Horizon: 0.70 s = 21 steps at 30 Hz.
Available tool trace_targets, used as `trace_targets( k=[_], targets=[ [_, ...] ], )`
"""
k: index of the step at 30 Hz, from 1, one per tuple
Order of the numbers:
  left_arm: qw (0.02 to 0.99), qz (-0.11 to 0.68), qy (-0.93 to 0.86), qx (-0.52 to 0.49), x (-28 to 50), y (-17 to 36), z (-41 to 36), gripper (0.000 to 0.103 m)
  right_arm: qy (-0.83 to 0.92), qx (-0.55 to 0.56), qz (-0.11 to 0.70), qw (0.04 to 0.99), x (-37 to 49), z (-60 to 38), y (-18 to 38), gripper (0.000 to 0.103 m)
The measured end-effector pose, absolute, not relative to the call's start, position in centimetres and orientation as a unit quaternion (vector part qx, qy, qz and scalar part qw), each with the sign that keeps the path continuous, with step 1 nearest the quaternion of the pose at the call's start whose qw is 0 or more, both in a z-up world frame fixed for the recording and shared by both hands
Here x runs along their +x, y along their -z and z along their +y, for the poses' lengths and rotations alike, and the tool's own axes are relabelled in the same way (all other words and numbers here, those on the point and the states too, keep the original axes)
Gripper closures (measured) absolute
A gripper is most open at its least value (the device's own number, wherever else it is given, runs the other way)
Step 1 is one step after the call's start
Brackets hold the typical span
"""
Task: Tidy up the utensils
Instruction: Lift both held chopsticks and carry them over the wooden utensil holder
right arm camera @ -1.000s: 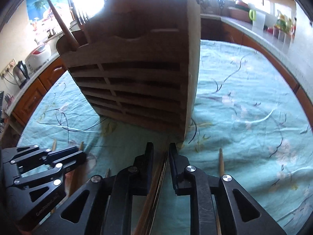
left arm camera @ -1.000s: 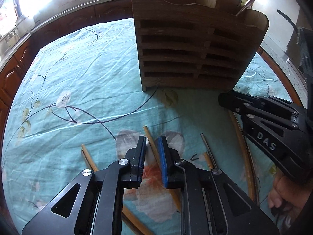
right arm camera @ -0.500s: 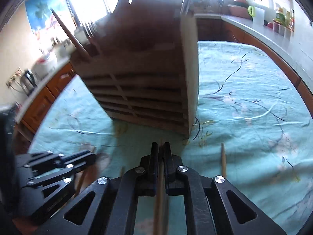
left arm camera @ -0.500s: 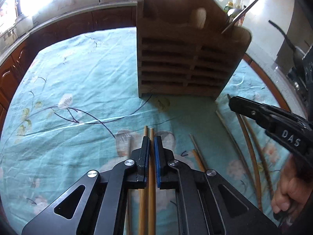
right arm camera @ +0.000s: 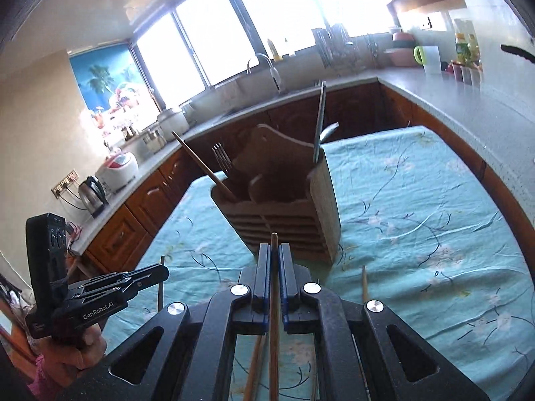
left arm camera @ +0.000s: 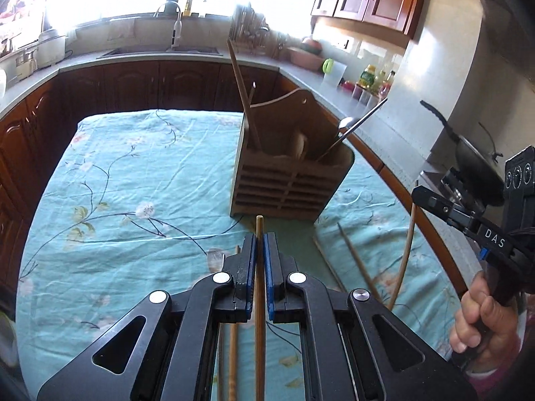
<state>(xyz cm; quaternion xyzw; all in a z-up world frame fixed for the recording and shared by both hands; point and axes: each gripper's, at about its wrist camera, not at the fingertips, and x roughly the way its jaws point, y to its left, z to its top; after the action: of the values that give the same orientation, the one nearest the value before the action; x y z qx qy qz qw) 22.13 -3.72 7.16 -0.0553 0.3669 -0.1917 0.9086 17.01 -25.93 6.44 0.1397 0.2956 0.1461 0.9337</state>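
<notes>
A slatted wooden utensil holder stands on the teal floral tablecloth; it also shows in the right wrist view, holding a chopstick, a fork, a wooden spoon and a metal utensil. My left gripper is shut on a wooden chopstick, lifted above the table short of the holder. My right gripper is shut on another chopstick, also lifted in front of the holder. Each gripper shows in the other's view, the left one and the right one.
Loose chopsticks lie on the cloth to the right and under the left gripper; one lies right of my right gripper. Dark wood cabinets and a grey counter with a sink surround the table. A black pan sits at right.
Both grippers have closed on a chopstick each and risen well above the table, so the holder now looks smaller and farther below. The kitchen counter and windows have come into view.
</notes>
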Motion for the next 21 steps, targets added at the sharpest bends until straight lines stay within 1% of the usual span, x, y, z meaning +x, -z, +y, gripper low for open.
trace_targets(
  k=[11, 21],
  targets=[
    [0.926, 0.310, 0.207, -0.059, 21.0, -11.6, -3.4, 0.099, -0.143, 0.130, 0.229, 0.954, 15.3, -26.3, -11.6, 0.099],
    [0.937, 0.275, 0.207, -0.064, 21.9, -14.6, -3.4, 0.099, -0.128, 0.139, 0.189, 0.963, 16.4, -26.6, -13.6, 0.099]
  ],
)
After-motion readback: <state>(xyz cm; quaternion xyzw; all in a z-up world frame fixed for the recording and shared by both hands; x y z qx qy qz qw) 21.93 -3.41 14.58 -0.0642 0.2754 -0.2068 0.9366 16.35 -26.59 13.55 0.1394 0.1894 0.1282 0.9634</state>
